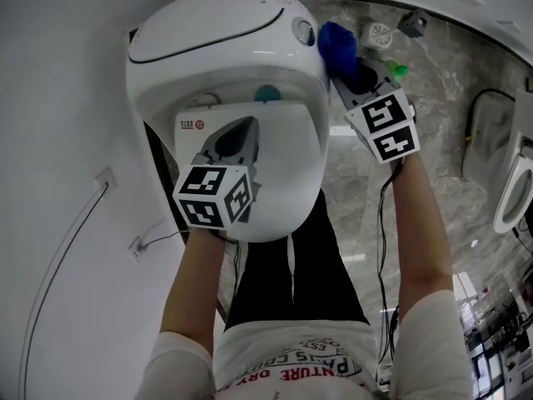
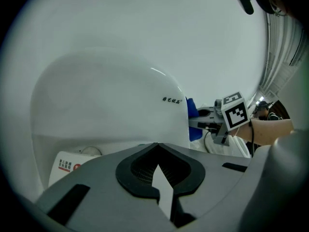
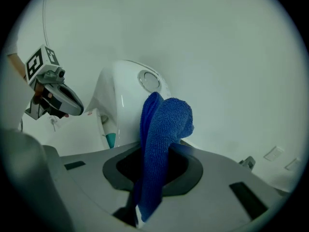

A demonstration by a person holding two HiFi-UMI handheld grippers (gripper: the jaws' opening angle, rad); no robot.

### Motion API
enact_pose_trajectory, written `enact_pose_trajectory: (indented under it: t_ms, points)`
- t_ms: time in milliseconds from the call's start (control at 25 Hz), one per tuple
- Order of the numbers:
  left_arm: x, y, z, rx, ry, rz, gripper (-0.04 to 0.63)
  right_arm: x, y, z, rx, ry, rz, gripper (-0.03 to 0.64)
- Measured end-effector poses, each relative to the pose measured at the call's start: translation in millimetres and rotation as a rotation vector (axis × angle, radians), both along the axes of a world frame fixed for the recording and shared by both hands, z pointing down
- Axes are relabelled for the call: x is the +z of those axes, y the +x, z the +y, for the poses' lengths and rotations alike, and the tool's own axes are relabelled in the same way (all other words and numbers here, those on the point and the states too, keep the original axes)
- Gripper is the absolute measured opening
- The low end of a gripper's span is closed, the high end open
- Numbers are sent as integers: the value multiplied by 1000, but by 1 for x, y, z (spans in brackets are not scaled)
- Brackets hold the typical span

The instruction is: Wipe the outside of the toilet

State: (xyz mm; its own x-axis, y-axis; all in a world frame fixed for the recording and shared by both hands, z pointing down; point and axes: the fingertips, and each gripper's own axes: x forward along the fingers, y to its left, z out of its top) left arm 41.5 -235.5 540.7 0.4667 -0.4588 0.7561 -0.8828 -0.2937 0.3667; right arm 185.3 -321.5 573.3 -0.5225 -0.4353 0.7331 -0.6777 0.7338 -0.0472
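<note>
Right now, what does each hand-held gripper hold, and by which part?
The right hand-held gripper pinches the blue cloth near one end; the rest sticks out past the jaws. The left hand-held gripper holds nothing.

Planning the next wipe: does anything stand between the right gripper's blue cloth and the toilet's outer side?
Nothing visible does: the blue cloth, shut in the right gripper, lies right beside the toilet.

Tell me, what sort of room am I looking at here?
A bathroom, most likely: there is a white toilet, a marble-look floor with a round drain, and a blue cloth held at the toilet's side.
</note>
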Motion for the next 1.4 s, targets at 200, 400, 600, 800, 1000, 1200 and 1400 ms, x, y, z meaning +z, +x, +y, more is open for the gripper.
enact_pose_trajectory:
  t_ms: [200, 400, 600, 800, 1000, 1200, 1400]
  points:
    - [11, 12, -1, 21, -1, 12, 6, 31, 6, 40, 6, -52, -10, 75]
    - [17, 33, 14, 135, 3, 9, 6, 51, 10, 76, -36, -54, -56, 76]
    - [23, 53, 21, 191, 15, 22, 6, 69, 10, 105, -22, -103, -81, 76]
    - [27, 70, 29, 236, 20, 15, 6, 82, 10, 128, -13, -109, -97, 77]
    - [32, 82, 48, 303, 18, 2, 6, 92, 12, 153, -6, -143, -96, 77]
    - [31, 94, 66, 326, 23, 6, 6, 103, 12, 185, 41, -193, -104, 76]
    - [30, 96, 98, 351, 6, 1, 6, 115, 9, 235, 87, -250, -112, 77]
